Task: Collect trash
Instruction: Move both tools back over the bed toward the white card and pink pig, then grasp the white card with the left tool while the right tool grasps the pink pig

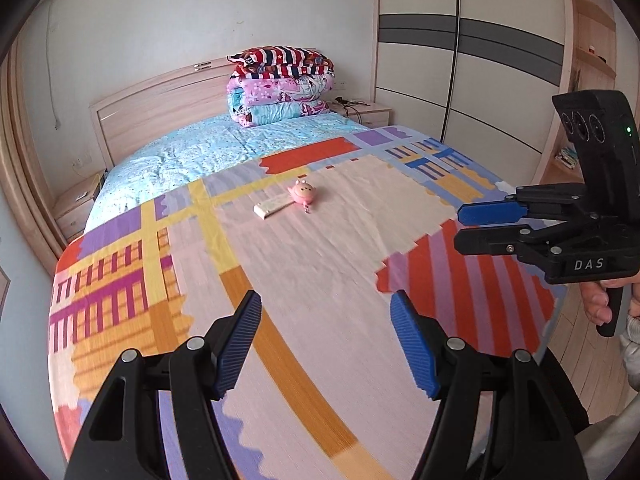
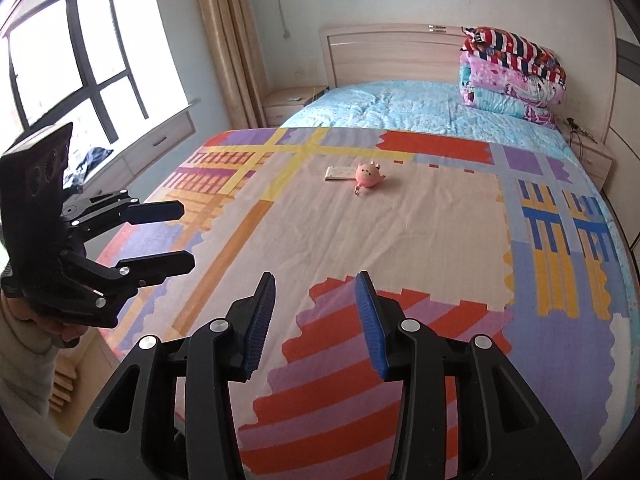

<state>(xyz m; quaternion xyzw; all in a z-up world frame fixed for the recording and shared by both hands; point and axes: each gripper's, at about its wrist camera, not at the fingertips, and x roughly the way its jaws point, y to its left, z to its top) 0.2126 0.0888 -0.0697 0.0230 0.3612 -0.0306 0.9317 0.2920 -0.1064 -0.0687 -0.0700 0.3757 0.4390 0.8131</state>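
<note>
Daylight only, bright and even. Source is the window (image 2: 68, 64) at left of the right wrist view: panes blown out to white, no detail outside. Bedspread (image 1: 320, 264) well lit, colours saturated, shadows soft and faint. Slight motion blur on the bedspread weave near the bottom of both views. Strong fisheye: wardrobe (image 1: 468, 52) lines and headboard (image 2: 392, 52) bow hard, dark vignette in all corners. Mid-frame reasonably sharp, fine texture soft.

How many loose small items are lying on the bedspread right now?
2: a pink plush toy near the middle of the bedspread, and a flat pale packet right beside it, toward the window side. The folded quilts could hide more.
</note>
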